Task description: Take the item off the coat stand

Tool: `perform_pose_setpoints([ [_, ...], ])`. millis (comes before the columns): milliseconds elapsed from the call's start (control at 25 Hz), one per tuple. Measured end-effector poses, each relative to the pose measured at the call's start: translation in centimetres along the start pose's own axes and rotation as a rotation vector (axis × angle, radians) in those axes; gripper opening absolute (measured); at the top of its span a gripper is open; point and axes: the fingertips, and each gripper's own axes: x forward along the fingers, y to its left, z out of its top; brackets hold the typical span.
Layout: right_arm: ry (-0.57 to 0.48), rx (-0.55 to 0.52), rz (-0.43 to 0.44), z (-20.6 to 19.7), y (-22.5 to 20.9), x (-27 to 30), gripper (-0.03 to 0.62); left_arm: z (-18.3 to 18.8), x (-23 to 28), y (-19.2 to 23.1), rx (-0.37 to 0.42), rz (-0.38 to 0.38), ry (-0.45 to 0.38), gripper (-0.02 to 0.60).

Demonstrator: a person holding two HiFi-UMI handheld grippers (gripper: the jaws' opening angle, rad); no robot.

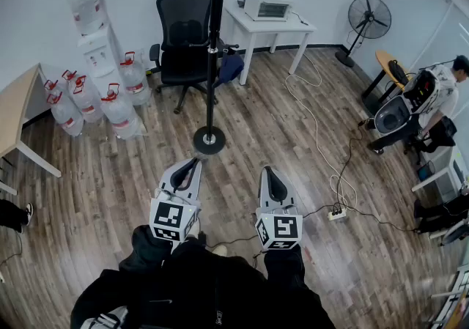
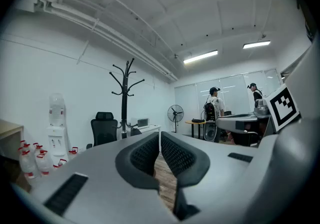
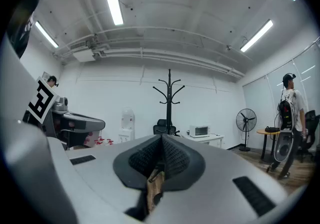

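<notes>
A tall black coat stand [image 1: 214, 49] rises from a round base [image 1: 209, 139] on the wood floor straight ahead of me. Its upper hooks are bare. A dark blue thing [image 1: 230, 68] sits low beside the pole; I cannot tell whether it hangs from the stand. My left gripper [image 1: 194, 163] and right gripper [image 1: 268, 171] are held side by side just short of the base, both shut with nothing between their jaws. The stand [image 2: 124, 103] shows far off in the left gripper view above the left gripper [image 2: 159, 135]. In the right gripper view the stand [image 3: 169, 103] is centred over the right gripper [image 3: 162, 138].
A black office chair [image 1: 185, 34] stands behind the pole, and a white table [image 1: 282, 28] with a microwave [image 1: 267, 6] is to its right. Water bottles [image 1: 95, 100] and a dispenser [image 1: 99, 45] are at the left. Cables [image 1: 322, 144], a fan [image 1: 366, 20] and a person [image 1: 432, 97] are on the right.
</notes>
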Motion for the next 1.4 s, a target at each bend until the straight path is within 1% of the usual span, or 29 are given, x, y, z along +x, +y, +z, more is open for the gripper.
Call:
perform_pose_setpoints([
  [160, -0.007, 0.009, 0.003, -0.1, -0.8, -0.4, 0.015, -0.1, 0.4, -0.8, 0.0, 0.002, 0.001, 0.032],
  [480, 0.01, -0.002, -0.027, -0.9, -3.4, -1.3, 0.015, -0.5, 2.1, -2.9, -0.002, -0.016, 0.009, 0.032],
  [680, 0.008, 0.011, -0.073, -1.2, -6.0, -1.9, 0.015, -0.5, 4.2, -4.7, 0.007, -0.056, 0.016, 0.032],
  [840, -0.001, 0.021, -0.101, -1.5, -8.4, -1.5, 0.015, -0.1, 7.0, -6.2, 0.02, -0.093, 0.008, 0.032],
  [1000, 0.008, 0.03, -0.107, -2.1, -10.5, 0.5, 0.015, -0.3, 10.3, -6.8, 0.025, -0.114, 0.021, 0.032],
  [1120, 0.014, 0.03, -0.099, -2.8, -12.0, 2.4, 0.015, -0.8, 12.9, -6.5, 0.023, -0.11, 0.029, 0.033],
  [1400, 0.053, 0.022, -0.063, -4.3, -14.8, 11.0, 0.015, -1.9, 21.0, -2.4, -0.008, -0.076, 0.045, 0.032],
])
